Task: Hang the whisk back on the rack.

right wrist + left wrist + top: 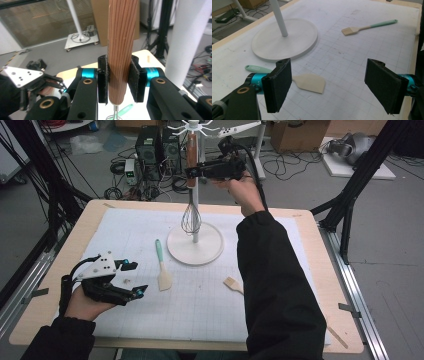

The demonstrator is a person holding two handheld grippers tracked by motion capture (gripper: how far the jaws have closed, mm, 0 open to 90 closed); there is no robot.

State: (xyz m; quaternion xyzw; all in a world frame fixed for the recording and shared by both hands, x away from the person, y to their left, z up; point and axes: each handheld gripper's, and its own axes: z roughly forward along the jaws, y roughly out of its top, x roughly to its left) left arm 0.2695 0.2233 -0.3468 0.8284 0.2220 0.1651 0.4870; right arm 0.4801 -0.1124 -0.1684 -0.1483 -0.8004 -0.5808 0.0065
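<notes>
Here, line by line, is the scene as my two hands have it.

Right gripper [192, 171]: I hold it raised over the far side of the table, level with the upper part of the stand's pole, my dark sleeve stretching forward across the mat.
Right gripper's grip: its two black pads [103, 79] press on either side of the whisk's wooden handle; in the right gripper view the handle stands upright between them.
Whisk [191, 195]: upright just beside the white pole, ribbed brown handle at the top, wire loops below, hanging above the stand's base.
Stand [210, 251]: a white round base on the far middle of the mat, with a thin white pole rising from it and hooked arms at its top.
Left gripper [134, 279]: it rests in my left hand over the near left part of the table, pointing right.
Left gripper's grip: jaws spread wide, with nothing between them.
Green-handled spatula [162, 267]: flat on the mat near the left gripper, pale blade towards me.
Green-handled brush [362, 27]: flat on the mat to the right of the base, partly behind my right sleeve in the high view.
Table [95, 212]: light wood, covered by a white gridded mat.
</notes>
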